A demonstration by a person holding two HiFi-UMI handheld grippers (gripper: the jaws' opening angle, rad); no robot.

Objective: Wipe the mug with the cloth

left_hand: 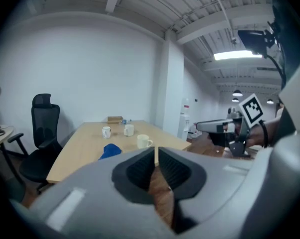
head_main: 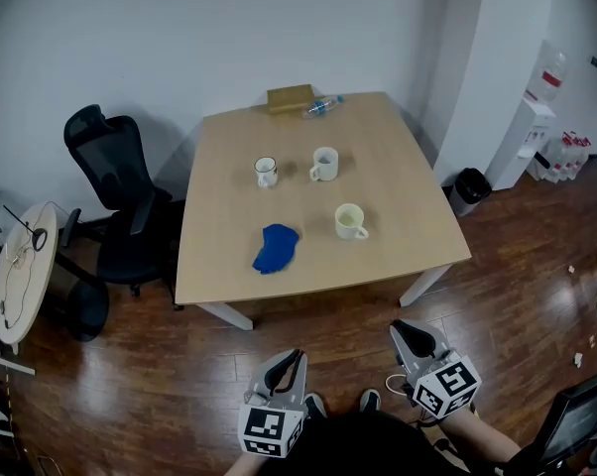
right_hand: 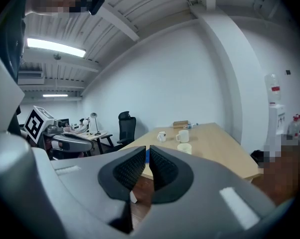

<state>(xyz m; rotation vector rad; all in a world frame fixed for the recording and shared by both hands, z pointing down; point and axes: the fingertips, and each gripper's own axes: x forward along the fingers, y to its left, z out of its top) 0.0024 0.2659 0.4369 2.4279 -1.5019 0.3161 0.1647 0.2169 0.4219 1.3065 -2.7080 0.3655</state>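
Note:
A crumpled blue cloth (head_main: 276, 248) (left_hand: 110, 151) lies near the front of the wooden table (head_main: 417, 236). Three mugs stand on the table: a cream one (head_main: 350, 221) (left_hand: 143, 141) right of the cloth, a white one (head_main: 324, 164) (left_hand: 128, 130) behind it, and a small patterned one (head_main: 266, 172) (left_hand: 106, 132) to its left. Both grippers hang over the floor in front of the table, well short of it. My left gripper (head_main: 297, 355) (left_hand: 156, 151) is shut and holds nothing. My right gripper (head_main: 403, 327) (right_hand: 147, 151) is also shut with nothing in it.
A black office chair (head_main: 120, 186) stands at the table's left side. At the table's far edge lie a cardboard box (head_main: 290, 98) and a plastic bottle (head_main: 321, 106). A black bin (head_main: 467, 186) and a water dispenser (head_main: 532, 137) are at the right; a round side table (head_main: 21, 266) is at the left.

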